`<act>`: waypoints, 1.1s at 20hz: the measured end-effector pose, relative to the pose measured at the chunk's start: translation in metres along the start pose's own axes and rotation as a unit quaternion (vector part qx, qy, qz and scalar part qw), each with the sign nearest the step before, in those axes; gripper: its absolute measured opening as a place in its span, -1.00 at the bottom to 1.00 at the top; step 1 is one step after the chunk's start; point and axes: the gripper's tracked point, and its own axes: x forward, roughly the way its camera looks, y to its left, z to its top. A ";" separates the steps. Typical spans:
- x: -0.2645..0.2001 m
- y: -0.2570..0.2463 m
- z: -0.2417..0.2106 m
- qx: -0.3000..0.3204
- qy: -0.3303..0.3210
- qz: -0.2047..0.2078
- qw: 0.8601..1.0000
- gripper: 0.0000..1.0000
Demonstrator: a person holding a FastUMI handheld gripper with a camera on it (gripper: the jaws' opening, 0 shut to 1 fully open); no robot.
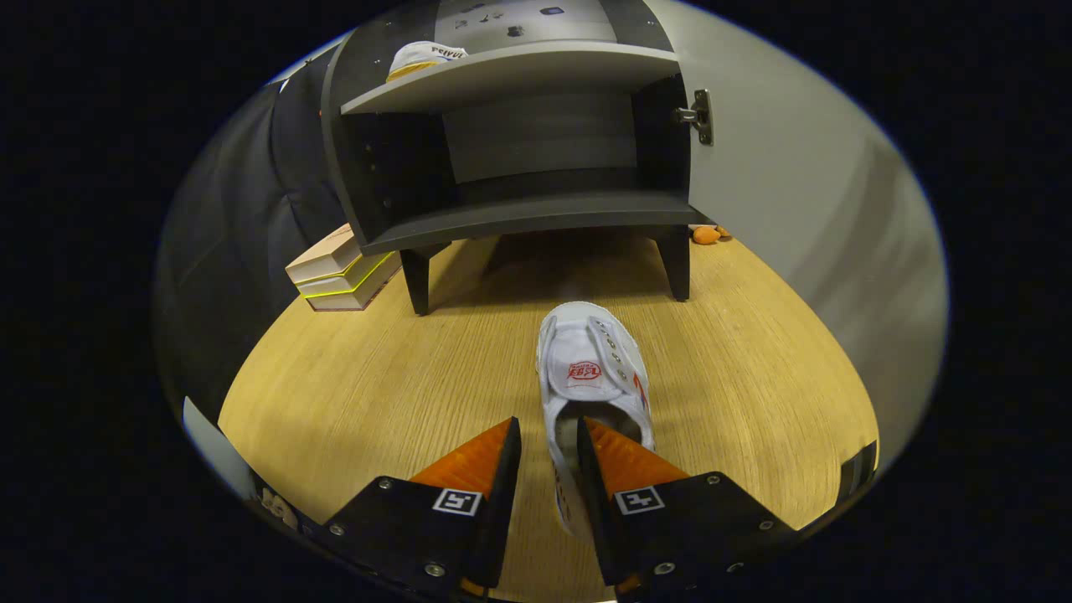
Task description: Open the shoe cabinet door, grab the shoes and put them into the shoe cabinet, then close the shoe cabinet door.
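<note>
Light falls from above and lands warmest on the wooden floor, which reads bright and even, with its grain sharp near the gripper. The shoe cabinet is dim inside: its lower compartment sinks into near-black shadow and throws a soft, dark patch on the floor between its legs. The open door is pale grey, with a smeared, streaky blur toward its outer edge. The white shoe is crisp, slightly glaring on the tongue. Fisheye distortion bows the cabinet shelves and curves the floor's far edges. The slightly parted orange fingers are sharp and well lit.
</note>
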 end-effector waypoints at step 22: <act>-0.010 0.025 0.055 0.102 -0.032 -0.002 0.994 -0.98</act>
